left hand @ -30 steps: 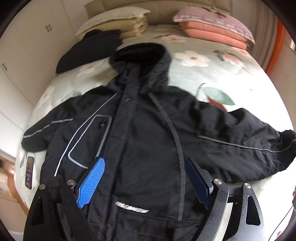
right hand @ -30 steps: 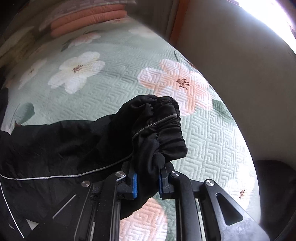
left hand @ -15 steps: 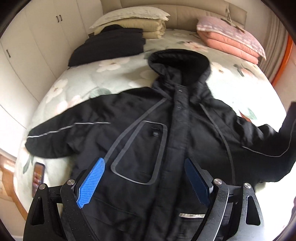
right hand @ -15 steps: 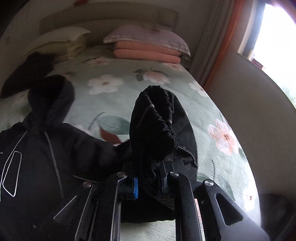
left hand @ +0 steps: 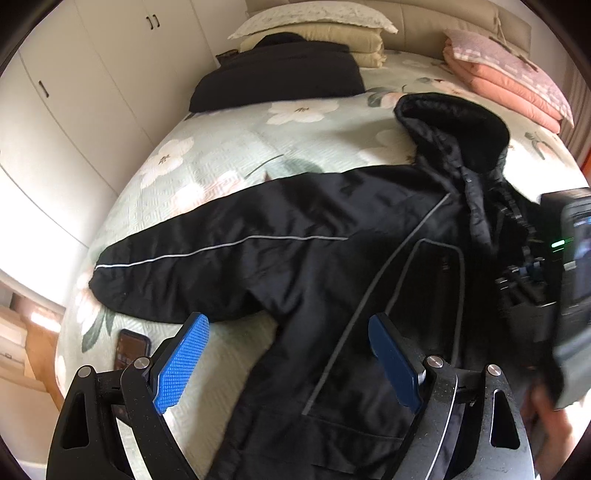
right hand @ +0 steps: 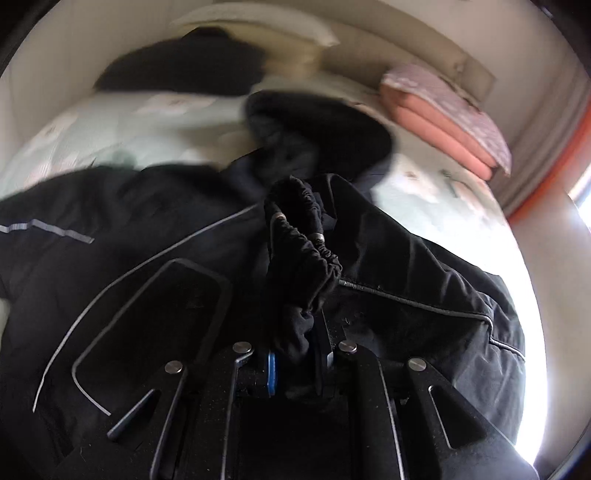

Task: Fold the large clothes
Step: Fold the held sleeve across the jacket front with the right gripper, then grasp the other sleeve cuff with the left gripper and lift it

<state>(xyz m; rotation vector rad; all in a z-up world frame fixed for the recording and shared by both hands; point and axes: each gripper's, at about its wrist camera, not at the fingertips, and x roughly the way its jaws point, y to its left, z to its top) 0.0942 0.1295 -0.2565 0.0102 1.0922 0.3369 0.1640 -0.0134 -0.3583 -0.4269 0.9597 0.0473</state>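
Note:
A black hooded jacket [left hand: 332,251] lies face up on the floral bedspread [left hand: 221,155], its left sleeve [left hand: 177,266] stretched out toward the left. My left gripper [left hand: 288,363] is open and empty, low over the jacket's lower front. My right gripper [right hand: 297,363] is shut on the elastic cuff [right hand: 299,251] of the right sleeve [right hand: 417,280], which is folded across the jacket's chest. The right gripper also shows in the left wrist view [left hand: 546,280], at the right edge over the jacket's front.
A folded black garment [left hand: 280,77] lies by beige pillows [left hand: 317,29] at the head of the bed. Pink folded bedding [left hand: 509,81] sits at the far right. A phone [left hand: 131,350] lies near the bed's left edge. White wardrobe doors [left hand: 74,92] stand on the left.
My right gripper carried the right sleeve cuff leftward over the jacket's chest. My left gripper swung toward the jacket's left side and stayed open.

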